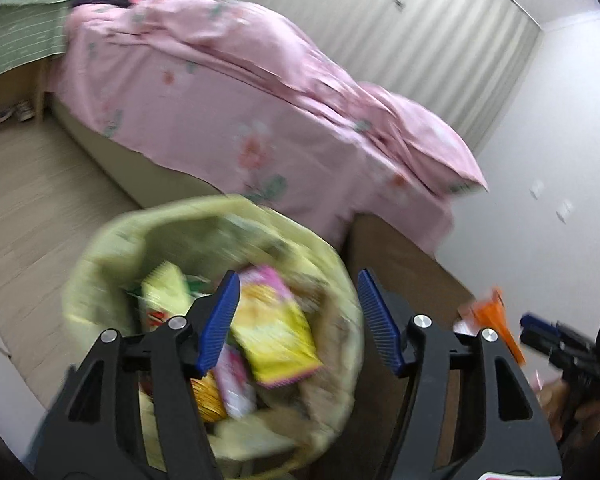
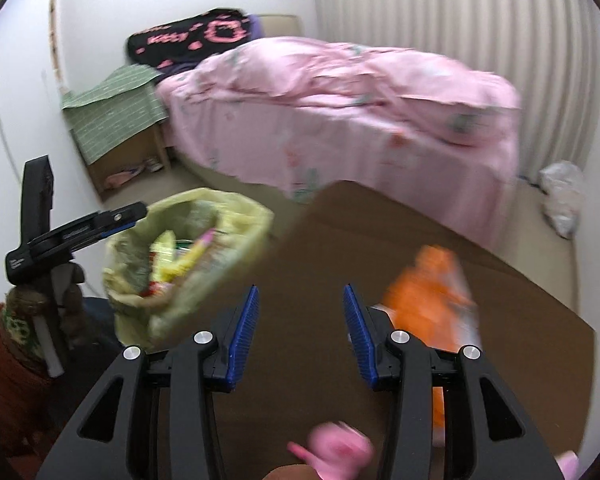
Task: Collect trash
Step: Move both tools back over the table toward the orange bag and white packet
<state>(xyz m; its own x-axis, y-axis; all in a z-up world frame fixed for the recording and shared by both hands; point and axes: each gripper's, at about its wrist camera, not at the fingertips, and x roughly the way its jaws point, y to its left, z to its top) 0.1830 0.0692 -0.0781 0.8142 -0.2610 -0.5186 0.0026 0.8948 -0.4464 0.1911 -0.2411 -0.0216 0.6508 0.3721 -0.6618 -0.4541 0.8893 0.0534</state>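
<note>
A bin lined with a pale yellow-green bag stands on the floor beside a brown table; it also shows in the right wrist view. It holds several snack wrappers, among them a yellow and pink one. My left gripper is open and empty, hovering over the bin's right side. My right gripper is open and empty above the brown table. An orange wrapper lies on the table just right of the right gripper; it shows in the left wrist view too. A pink object lies blurred between the right gripper's arms.
A bed with a pink floral duvet stands behind the table. A side table under a green striped cloth is at the wall. A white plastic bag lies on the floor at right. Beige floor lies left of the bin.
</note>
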